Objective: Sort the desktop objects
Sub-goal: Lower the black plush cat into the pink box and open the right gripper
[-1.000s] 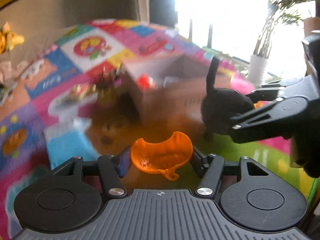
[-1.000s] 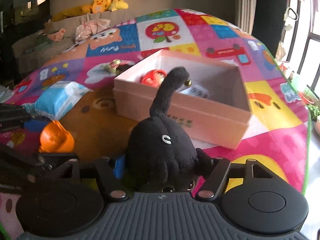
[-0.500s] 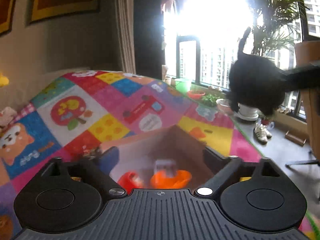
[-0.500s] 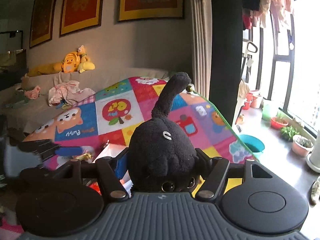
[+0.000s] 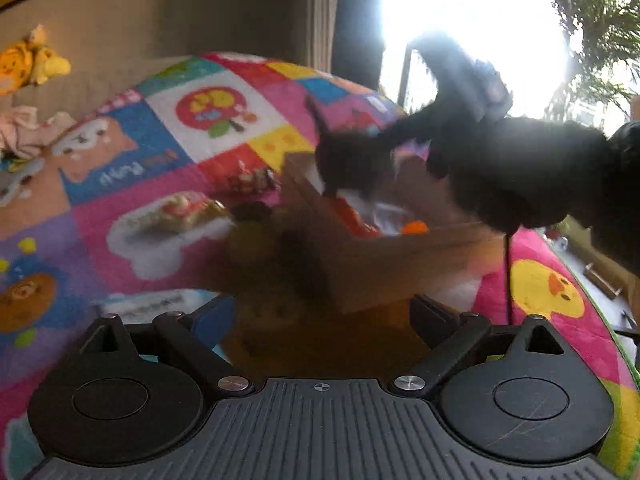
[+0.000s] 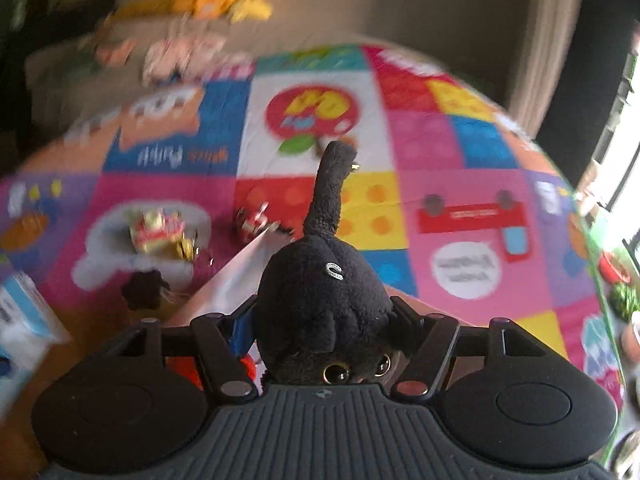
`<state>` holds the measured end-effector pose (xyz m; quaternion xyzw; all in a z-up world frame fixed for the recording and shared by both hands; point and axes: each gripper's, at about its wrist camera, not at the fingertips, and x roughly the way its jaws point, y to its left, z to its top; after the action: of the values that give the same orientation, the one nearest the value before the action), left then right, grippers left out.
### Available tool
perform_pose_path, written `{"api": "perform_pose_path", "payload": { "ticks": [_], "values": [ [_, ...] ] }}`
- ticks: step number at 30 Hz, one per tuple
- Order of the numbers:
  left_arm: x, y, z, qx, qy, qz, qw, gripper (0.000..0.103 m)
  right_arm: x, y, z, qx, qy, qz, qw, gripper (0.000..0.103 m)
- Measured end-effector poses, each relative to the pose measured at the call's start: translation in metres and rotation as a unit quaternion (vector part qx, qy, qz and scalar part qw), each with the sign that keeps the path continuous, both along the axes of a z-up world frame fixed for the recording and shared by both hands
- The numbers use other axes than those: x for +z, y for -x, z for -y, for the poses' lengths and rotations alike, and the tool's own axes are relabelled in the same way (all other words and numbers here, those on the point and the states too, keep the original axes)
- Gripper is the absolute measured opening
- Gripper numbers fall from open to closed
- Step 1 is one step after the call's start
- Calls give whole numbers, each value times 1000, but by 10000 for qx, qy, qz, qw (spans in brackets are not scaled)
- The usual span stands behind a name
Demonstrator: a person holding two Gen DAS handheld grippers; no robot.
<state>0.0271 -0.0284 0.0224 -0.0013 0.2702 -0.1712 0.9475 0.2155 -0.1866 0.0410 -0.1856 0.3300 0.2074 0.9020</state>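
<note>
My right gripper [image 6: 324, 320] is shut on a black plush cat [image 6: 324, 292], tail up, held over the near corner of the pink box [image 6: 236, 280]. In the left wrist view the cat [image 5: 352, 160] hangs blurred above the open box [image 5: 400, 264], which holds an orange cup [image 5: 414, 227] and a red toy [image 5: 352, 216]. My left gripper [image 5: 320, 320] is open and empty, just in front of the box on the orange patch of the mat.
A colourful play mat [image 5: 168, 152] covers the surface. A gold-red snack packet [image 5: 180, 210], a small toy [image 5: 250, 180], a dark item [image 6: 144, 288] and a blue-white tissue pack [image 6: 24, 320] lie left of the box. Sofa with plush toys [image 6: 228, 4] behind.
My left gripper let the orange cup go into the box and pulled back, open. My right gripper swung down with the black cat from high up to over the box.
</note>
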Motion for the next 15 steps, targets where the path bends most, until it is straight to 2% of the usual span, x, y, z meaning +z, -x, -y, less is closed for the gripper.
{"api": "perform_pose_path", "payload": {
  "ticks": [3,4,6,8,10,13,15],
  "values": [
    [10,3,-14,198,96,214,9995,100,-6,-14,-2,180,-65,-471,9987,70],
    [12,4,-18,302,90,304,9990,100,-5,-14,2,159,-120,-478,9987,71],
    [15,7,-23,487,26,428,9979,100,-3,-8,7,37,163,-245,9996,83],
    [14,7,-29,636,-25,485,9968,101,-1,1,14,-28,525,-28,9986,87],
    [10,5,-37,768,0,427,9961,101,0,9,19,-132,879,38,9960,87],
    [4,5,-47,887,152,322,9954,101,0,15,23,-122,1156,49,9932,86],
    [1,7,-50,927,208,279,9951,101,-6,12,21,-256,1324,66,9908,76]
  ]
}}
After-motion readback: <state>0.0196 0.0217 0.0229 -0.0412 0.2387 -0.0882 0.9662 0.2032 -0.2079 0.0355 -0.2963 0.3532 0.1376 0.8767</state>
